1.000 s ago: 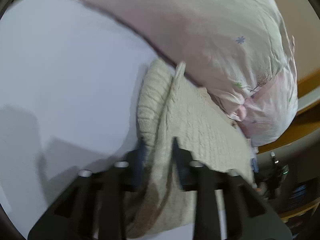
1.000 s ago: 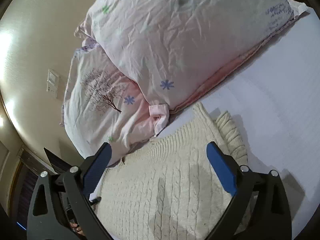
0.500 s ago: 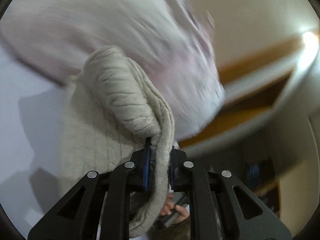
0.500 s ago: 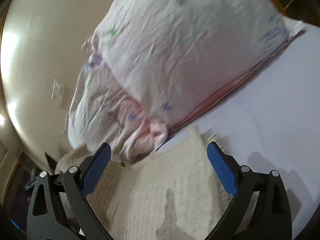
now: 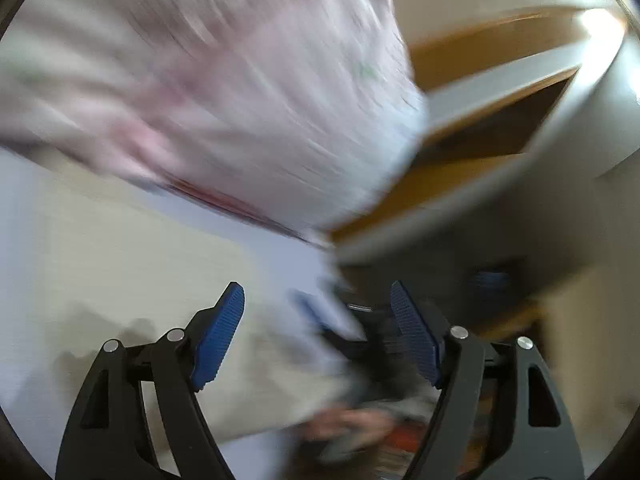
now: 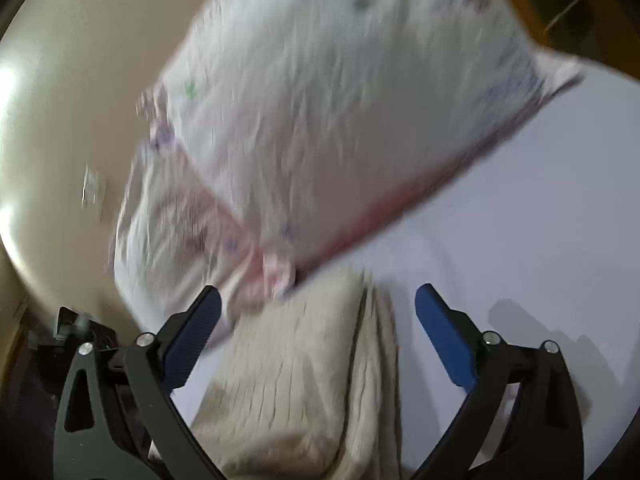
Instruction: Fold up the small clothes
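No baskets or bins here, just the white bedsheet (image 6: 540, 208) carrying everything. On it lies the cream cable-knit sweater (image 6: 304, 368), folded over on itself with one doubled edge running down its right side; its top edge sits right against the big pink-and-white printed pillow (image 6: 340, 112), and a second printed pillow (image 6: 172, 224) lies beside that one.

My left view is badly smeared. I can make out the pillow (image 5: 224, 92) up top, a pale cream patch that must be the sweater (image 5: 120, 272) on the sheet (image 5: 24, 208), and orange-brown wooden shelving (image 5: 472, 148) off to the right. Something dark and blurred sits low between my fingers; I can't tell what it is.

My left gripper (image 5: 318, 336) is spread wide, blue pads apart, nothing pinched between them. My right gripper (image 6: 318, 338) is just as wide, hanging over the sweater's upper part with the knit showing between the fingers; neither pad visibly presses the fabric.
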The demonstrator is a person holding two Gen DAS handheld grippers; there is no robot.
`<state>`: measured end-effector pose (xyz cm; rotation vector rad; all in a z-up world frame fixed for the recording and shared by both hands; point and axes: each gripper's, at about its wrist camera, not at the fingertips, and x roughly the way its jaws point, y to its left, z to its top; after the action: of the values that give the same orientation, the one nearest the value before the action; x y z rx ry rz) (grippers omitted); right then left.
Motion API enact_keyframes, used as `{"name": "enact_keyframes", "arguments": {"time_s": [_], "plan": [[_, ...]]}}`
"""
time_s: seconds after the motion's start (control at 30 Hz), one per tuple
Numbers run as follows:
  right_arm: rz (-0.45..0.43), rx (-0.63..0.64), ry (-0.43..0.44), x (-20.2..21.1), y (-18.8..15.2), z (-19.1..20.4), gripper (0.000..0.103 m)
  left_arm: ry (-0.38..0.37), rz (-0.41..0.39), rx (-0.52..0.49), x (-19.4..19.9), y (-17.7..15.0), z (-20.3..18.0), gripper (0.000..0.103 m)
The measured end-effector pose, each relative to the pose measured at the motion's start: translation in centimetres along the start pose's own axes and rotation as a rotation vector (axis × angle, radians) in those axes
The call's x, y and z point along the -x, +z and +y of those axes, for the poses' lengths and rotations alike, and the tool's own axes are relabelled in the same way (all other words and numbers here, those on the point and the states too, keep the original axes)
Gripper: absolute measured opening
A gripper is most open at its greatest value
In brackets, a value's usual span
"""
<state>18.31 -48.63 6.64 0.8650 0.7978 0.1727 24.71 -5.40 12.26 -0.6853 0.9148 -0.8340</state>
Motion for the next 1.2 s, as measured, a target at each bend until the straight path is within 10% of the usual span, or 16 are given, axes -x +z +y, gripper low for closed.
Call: {"name": "enact_keyframes", "arguments": {"time_s": [0.1, 0.3, 0.43, 0.53, 0.6, 0.7, 0.87, 0.97, 1.03, 1.2], "plan": [[0.237, -0.062, 0.015, -2.6, 0.2, -0.8, 0.101, 0.287, -0.057, -0.039, 4.4, -0.2, 3.0, 0.080], [0.404, -0.053, -0.089, -6.7, 0.5, -0.7, 0.100, 0.434, 0.101, 0.063, 2.5, -1.7, 9.2, 0.080], [0.428, 0.006, -0.076, -7.2, -0.1, 0.0, 0.089, 0.397, 0.126, 0.085, 0.6, -2.9, 10.0, 0.081], [0.401, 0.015, -0.078, -6.9, -0.6, -0.4, 0.044, 0.298, 0.155, 0.101, -2.2, -2.6, 9.0, 0.081], [0.409, -0.057, 0.011, -7.0, -1.3, -1.1, 0.036, 0.324, 0.135, 0.066, -2.9, -2.8, 8.6, 0.063], [0.371, -0.020, 0.047, -6.4, -1.8, 0.6, 0.033, 0.254, 0.122, 0.084, -1.4, -2.2, 8.6, 0.038], [0.405, 0.084, 0.153, -8.6, -3.0, 6.2, 0.033, 0.353, 0.025, -0.062, 4.9, -1.2, 7.2, 0.040], [0.436, 0.193, 0.022, -11.5, -4.6, 8.4, 0.048, 0.499, 0.016, -0.059, 6.5, -0.8, 8.5, 0.045], [0.409, 0.221, -0.066, -10.3, -4.9, 8.8, 0.050, 0.512, 0.004, -0.031, 7.4, -1.3, 9.1, 0.045], [0.315, 0.203, 0.086, -4.2, -4.7, 9.8, 0.050, 0.485, -0.119, -0.145, 10.8, -3.2, 5.6, 0.049]]}}
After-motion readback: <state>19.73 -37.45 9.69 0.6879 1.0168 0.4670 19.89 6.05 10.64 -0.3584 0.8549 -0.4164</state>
